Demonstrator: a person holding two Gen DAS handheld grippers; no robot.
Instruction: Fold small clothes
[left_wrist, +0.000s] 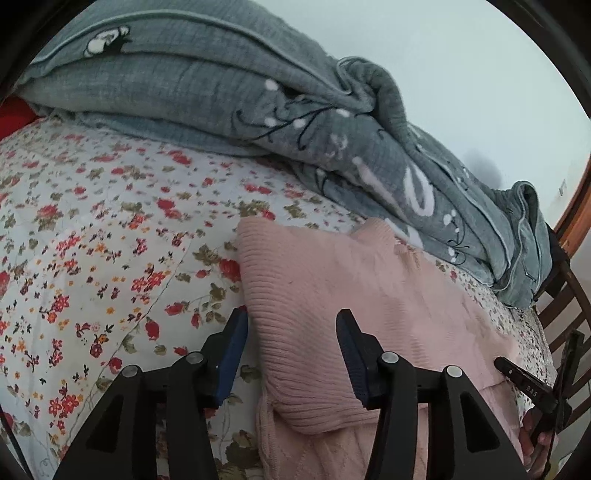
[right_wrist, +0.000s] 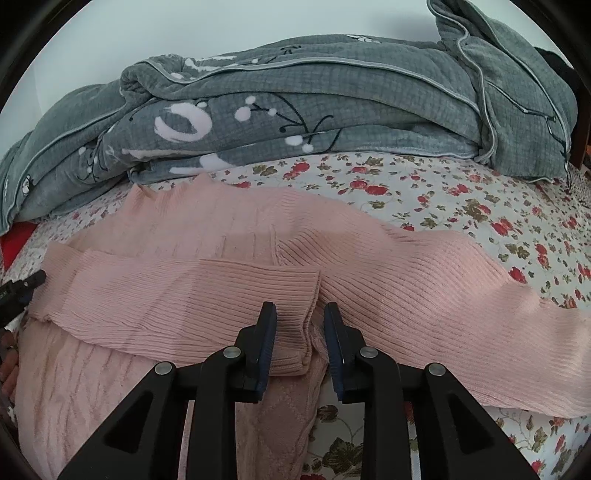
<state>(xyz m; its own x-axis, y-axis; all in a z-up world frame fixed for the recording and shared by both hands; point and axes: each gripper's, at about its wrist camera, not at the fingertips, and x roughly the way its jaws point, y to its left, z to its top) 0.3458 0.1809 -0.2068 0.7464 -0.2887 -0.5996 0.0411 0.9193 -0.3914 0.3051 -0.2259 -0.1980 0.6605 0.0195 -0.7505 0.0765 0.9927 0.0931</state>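
Two views, left wrist first.
Left wrist, garment: pink sweater (left_wrist: 332, 302) lies on the floral bedsheet (left_wrist: 92, 240), ribbed part folded over the body, fold edge running toward the camera.
Left wrist, gripper: left gripper (left_wrist: 291, 343) released, jaws wide, straddling the ribbed fold edge; nothing pinched, can't tell if the pads touch the knit.
Left wrist, background: grey blanket (left_wrist: 221, 92) bunched behind the sweater, touching its far corner.
Left wrist, other tool: right gripper's body shows at the right edge, over the sweater.
Right wrist, garment: sweater (right_wrist: 258, 288) spread across the bed, one ribbed sleeve (right_wrist: 192, 295) folded across the chest, cuff ending between the jaws.
Right wrist, gripper: right gripper (right_wrist: 300, 332) jaws parted around the cuff, not clamped; looks released or about to pinch.
Right wrist, sleeve two: other sleeve (right_wrist: 461, 295) extends right, unfolded.
Step in hand (judgement): sleeve folding, roughly early-middle.
How to do well: pinch the full cuff thickness, keep the sleeve flat and square to the body, left holds the fold edge so layers don't drag.
Containers: none visible; sheet (right_wrist: 443, 199) and blanket (right_wrist: 295, 110) only.
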